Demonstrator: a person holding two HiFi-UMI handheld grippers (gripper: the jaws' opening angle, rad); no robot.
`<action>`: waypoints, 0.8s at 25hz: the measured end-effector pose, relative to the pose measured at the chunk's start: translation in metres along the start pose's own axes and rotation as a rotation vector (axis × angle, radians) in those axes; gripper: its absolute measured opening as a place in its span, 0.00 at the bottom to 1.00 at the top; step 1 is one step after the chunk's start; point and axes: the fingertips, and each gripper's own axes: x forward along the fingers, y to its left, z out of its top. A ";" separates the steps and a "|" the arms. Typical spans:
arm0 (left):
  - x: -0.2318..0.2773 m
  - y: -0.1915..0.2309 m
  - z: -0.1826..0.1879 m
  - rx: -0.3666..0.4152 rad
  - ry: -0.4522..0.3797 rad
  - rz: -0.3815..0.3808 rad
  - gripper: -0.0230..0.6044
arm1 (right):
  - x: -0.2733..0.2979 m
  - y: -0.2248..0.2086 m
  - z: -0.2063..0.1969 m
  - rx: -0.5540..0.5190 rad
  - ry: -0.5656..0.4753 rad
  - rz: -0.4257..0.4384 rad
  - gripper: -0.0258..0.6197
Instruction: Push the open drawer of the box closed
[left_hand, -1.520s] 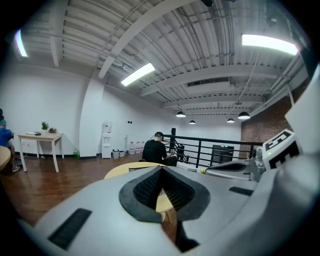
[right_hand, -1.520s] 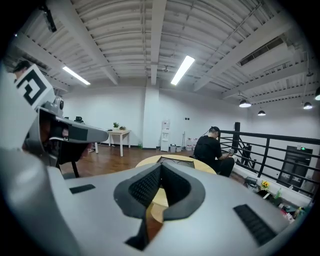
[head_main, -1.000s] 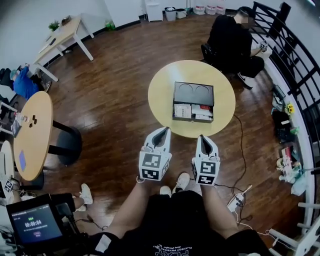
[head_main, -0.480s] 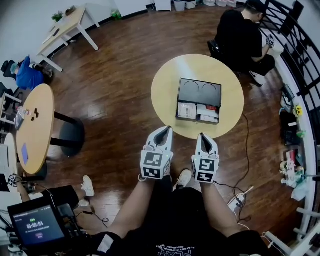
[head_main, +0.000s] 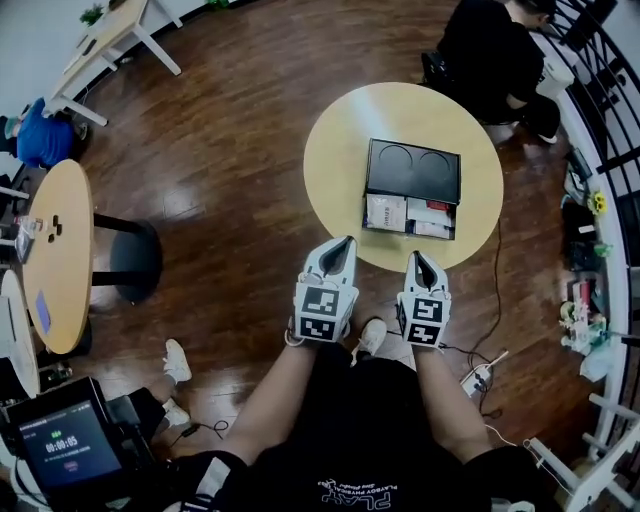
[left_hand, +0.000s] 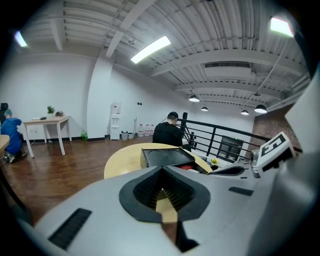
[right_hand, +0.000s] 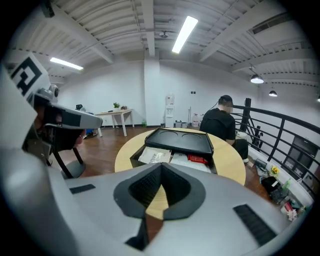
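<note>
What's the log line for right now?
drawer open | box on table | left gripper shut, empty | right gripper shut, empty | neither touching box

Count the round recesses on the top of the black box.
2. Both are in the top of the black box: the left recess and the right recess, side by side in the head view. None looks hidden.

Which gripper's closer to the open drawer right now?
Right, slightly. The right gripper points straight at the drawer front; the left gripper sits off its left corner. Neither touches it.
</note>
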 end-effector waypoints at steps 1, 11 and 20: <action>0.005 0.004 -0.003 -0.005 0.012 0.000 0.03 | 0.006 0.001 -0.003 0.005 0.012 0.000 0.05; 0.036 0.025 -0.032 -0.025 0.093 -0.032 0.03 | 0.059 -0.008 -0.046 0.022 0.171 -0.014 0.05; 0.048 0.028 -0.051 -0.040 0.136 -0.043 0.03 | 0.084 -0.010 -0.065 0.054 0.244 -0.034 0.16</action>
